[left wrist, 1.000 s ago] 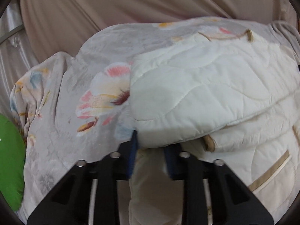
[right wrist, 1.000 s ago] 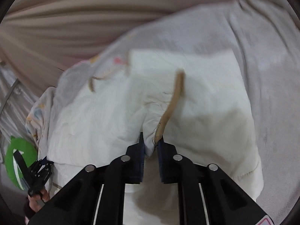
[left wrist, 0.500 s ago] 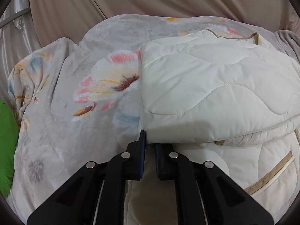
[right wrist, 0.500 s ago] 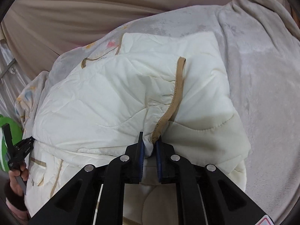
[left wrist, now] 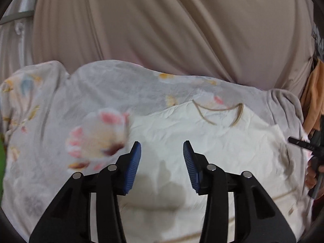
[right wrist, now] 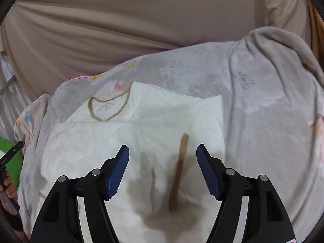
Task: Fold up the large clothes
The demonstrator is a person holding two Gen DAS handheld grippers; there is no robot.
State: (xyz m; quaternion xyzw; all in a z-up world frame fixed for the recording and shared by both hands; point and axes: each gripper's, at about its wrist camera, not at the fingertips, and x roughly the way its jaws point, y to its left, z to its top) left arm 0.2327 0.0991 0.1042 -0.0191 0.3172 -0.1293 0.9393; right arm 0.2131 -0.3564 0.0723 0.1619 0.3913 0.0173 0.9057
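Note:
A cream quilted jacket (left wrist: 212,141) with tan trim lies folded on the bed; it also shows in the right wrist view (right wrist: 154,125), its neckline (right wrist: 107,107) at the far end and a tan strip (right wrist: 180,162) near me. My left gripper (left wrist: 161,158) is open and empty above the jacket's left part. My right gripper (right wrist: 163,162) is open and empty above the jacket's near right part. The right gripper shows at the right edge of the left wrist view (left wrist: 311,147).
A grey floral blanket (left wrist: 81,105) covers the bed under the jacket and bunches up at the right (right wrist: 273,70). A beige curtain (left wrist: 162,30) hangs behind. A green object (right wrist: 10,156) sits at the far left.
Both grippers have opened and let go of the jacket, which now lies flat, folded. Both have lifted and tilted up toward the curtain.

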